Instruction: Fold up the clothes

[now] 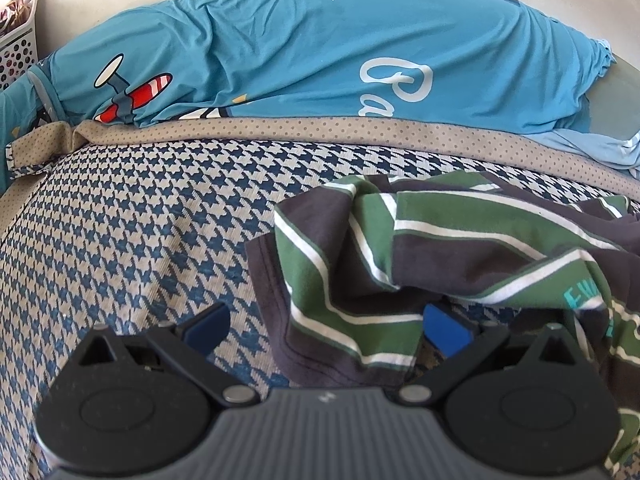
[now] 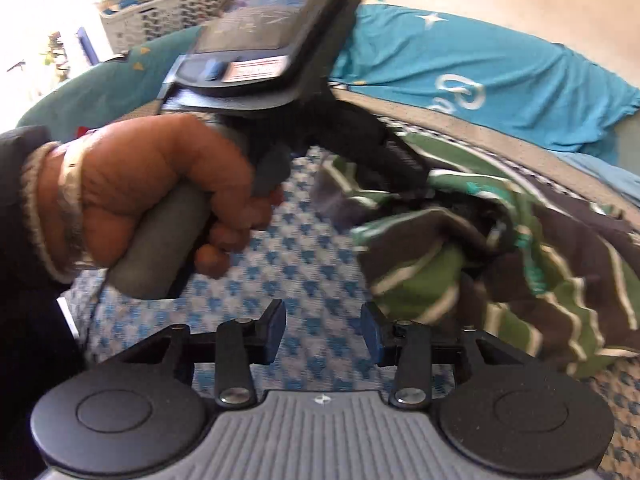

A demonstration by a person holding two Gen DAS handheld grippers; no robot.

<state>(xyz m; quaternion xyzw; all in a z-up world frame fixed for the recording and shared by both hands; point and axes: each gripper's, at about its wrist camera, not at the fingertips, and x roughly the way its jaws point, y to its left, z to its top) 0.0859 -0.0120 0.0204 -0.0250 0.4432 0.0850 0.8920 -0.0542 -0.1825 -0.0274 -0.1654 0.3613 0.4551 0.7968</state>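
Gaping wide, left gripper (image 1: 326,326): blue-padded fingers (image 1: 208,326) spread apart, the right-hand one tucked under a fold of the striped shirt (image 1: 420,248), the other over bare cover; nothing pinched between them. Right gripper (image 2: 323,334): jaws parted, nothing between them, hovering above the houndstooth bed cover (image 2: 304,256), just beside the near edge of the same shirt.

Item, striped shirt: green, dark grey and white bands, teal lettering partly showing; crumpled in a heap on the cover, unfolded, toward the right in both views.

Item, person's hand (image 2: 160,188): clenched round the grey handle of the left gripper, dark sleeve at the wrist; seen from the right wrist view, blurred.

Item, blue bedding (image 1: 320,52): white star, script lettering, red-and-white aeroplane print; lies beyond the dotted border (image 1: 320,130) of the cover.

Item, perforated basket (image 1: 18,46): far left, against the wall.
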